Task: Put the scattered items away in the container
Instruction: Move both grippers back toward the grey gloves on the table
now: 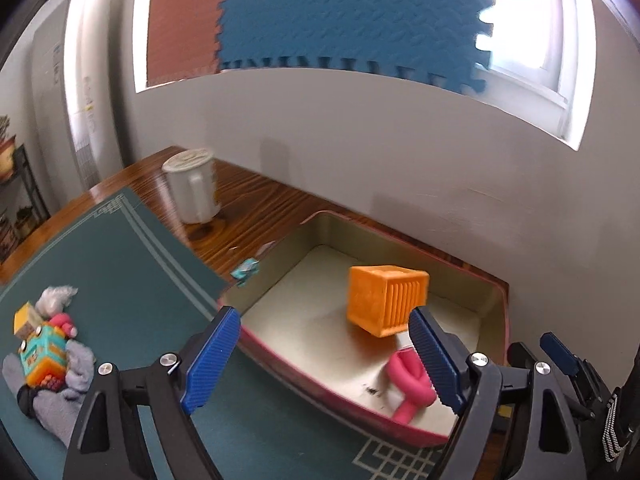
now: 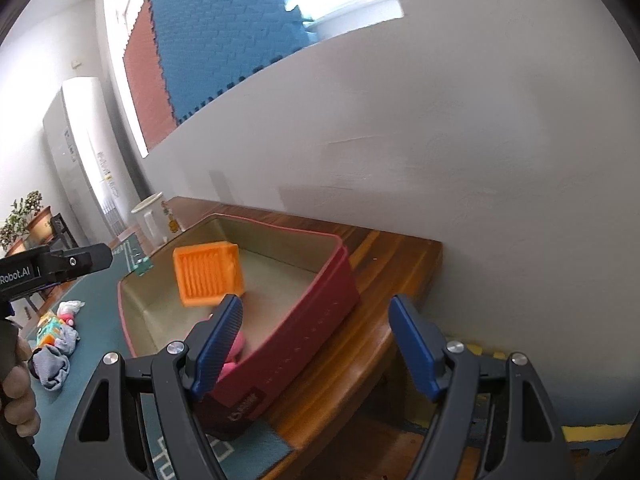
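A red container (image 1: 320, 384) with a pale inside stands on the table's right side; it also shows in the right wrist view (image 2: 320, 312). An orange cube (image 1: 384, 300) is tilted inside it, apparently in mid-air or just landing, and shows in the right wrist view (image 2: 208, 276) too. A pink toy (image 1: 408, 384) lies on the container floor. My left gripper (image 1: 328, 360) is open and empty over the container's near rim. My right gripper (image 2: 316, 344) is open and empty over the container's right wall. A pile of toys and grey socks (image 1: 48, 356) lies on the green mat at left.
A white lidded mug (image 1: 192, 188) stands on the wooden table (image 1: 256, 208) at the back. A small teal item (image 1: 246, 269) lies beside the container's far left corner. The green mat (image 1: 132, 280) covers the table's left. A wall runs behind the table.
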{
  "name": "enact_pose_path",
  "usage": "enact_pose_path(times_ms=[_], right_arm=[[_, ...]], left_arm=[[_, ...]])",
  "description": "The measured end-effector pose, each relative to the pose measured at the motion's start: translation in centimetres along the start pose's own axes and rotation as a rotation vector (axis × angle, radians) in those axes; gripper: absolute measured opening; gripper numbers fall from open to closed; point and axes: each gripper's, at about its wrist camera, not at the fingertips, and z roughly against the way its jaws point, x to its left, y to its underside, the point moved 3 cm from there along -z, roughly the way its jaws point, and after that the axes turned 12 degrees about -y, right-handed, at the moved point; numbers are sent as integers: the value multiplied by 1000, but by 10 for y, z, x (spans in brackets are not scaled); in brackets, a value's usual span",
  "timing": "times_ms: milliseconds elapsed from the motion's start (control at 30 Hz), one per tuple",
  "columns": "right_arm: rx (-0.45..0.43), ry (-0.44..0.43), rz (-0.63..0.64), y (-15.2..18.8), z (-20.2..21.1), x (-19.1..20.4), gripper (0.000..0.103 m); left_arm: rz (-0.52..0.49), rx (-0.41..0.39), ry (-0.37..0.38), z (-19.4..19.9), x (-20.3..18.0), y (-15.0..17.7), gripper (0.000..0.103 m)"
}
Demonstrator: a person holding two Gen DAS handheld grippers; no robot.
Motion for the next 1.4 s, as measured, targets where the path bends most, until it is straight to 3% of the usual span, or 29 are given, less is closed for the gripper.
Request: enact_pose_path(times_ms=[467, 1000, 1200, 1400], right_arm=[[49, -140, 107, 9, -12, 83, 79], [207, -339, 273, 45, -48, 204, 80], [302, -480, 394, 56, -67, 262, 80], [417, -664, 537, 78, -98, 333, 80]], left_arm=[[181, 32, -145, 20, 112, 37, 88], [538, 95, -386, 49, 307, 130, 88], [700, 152, -426, 46, 358, 168, 88], [734, 150, -431, 52, 370, 177, 88]])
